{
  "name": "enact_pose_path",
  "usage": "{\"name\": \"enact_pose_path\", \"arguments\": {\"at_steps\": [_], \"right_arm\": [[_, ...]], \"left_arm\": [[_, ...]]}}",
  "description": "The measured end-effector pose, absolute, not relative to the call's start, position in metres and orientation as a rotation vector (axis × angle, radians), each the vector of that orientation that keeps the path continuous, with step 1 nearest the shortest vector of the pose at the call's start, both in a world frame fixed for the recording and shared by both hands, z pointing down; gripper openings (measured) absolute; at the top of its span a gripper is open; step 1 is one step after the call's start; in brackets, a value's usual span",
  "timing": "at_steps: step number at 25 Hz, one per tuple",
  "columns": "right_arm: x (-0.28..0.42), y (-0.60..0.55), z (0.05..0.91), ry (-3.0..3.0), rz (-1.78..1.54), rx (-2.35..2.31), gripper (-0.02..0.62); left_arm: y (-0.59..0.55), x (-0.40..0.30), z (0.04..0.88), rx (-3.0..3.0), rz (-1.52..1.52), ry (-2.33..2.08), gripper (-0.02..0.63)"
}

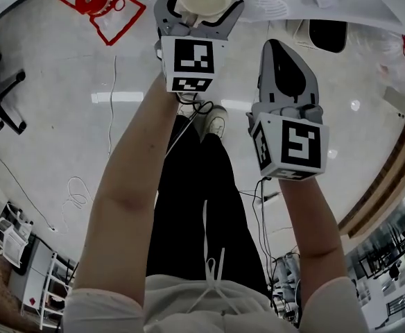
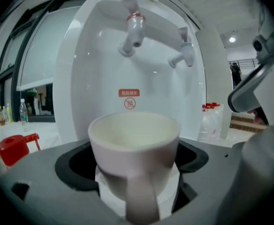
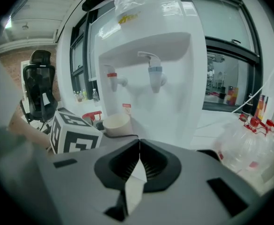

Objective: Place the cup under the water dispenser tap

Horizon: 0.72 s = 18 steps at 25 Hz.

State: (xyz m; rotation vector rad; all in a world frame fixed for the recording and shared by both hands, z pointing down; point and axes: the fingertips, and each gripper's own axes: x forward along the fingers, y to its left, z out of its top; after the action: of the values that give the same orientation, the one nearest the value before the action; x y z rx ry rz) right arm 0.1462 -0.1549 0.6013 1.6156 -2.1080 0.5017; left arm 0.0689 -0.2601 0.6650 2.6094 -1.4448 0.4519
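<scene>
The left gripper [image 1: 200, 18] has its jaws closed around the body of a cream-white glazed ceramic cup [image 2: 134, 142]. The cup is upright and empty, with its handle turned back toward the gripper. It is held in the air in front of the white plastic water dispenser [image 2: 99, 60], lower than the red-ringed tap [image 2: 133, 31] and the pale second tap [image 2: 184, 55], and apparently not yet inside the recess. The right gripper [image 3: 139, 144] hangs just beside the left one with its jaws pressed together on nothing. The main risk is probably the final approach. The cup blocks the view of the ledge it must land on, so releasing it too high could make it drop and tip. It also appears to sit between the two spouts rather than under either one, and set down like that it would catch no water. Lifting it while pushing in could knock the rim against a spout. The glazed wall may also slip in a side grip if the gripper tilts.
</scene>
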Motion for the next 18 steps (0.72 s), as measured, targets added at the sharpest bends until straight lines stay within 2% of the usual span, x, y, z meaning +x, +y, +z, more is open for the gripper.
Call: {"name": "enact_pose_path", "arguments": {"at_steps": [5, 15, 16, 17, 18], "right_arm": [[0.144, -0.147, 0.596, -2.101, 0.440, 1.602, 0.026], [0.138, -0.126, 0.583, -2.090, 0.506, 1.645, 0.026], [0.136, -0.124, 0.580, -2.089, 0.515, 1.646, 0.026], [0.134, -0.121, 0.577, -2.088, 0.520, 1.646, 0.026], [0.132, -0.119, 0.574, -2.087, 0.524, 1.644, 0.026]], "left_arm": [[-0.250, 0.062, 0.646, 2.599, 0.379, -1.524, 0.491], [-0.189, 0.028, 0.620, 2.427, 0.405, -1.513, 0.486], [-0.180, 0.025, 0.616, 2.403, 0.411, -1.498, 0.475], [-0.171, 0.020, 0.611, 2.376, 0.409, -1.499, 0.432], [-0.164, 0.014, 0.605, 2.348, 0.408, -1.518, 0.311]]}}
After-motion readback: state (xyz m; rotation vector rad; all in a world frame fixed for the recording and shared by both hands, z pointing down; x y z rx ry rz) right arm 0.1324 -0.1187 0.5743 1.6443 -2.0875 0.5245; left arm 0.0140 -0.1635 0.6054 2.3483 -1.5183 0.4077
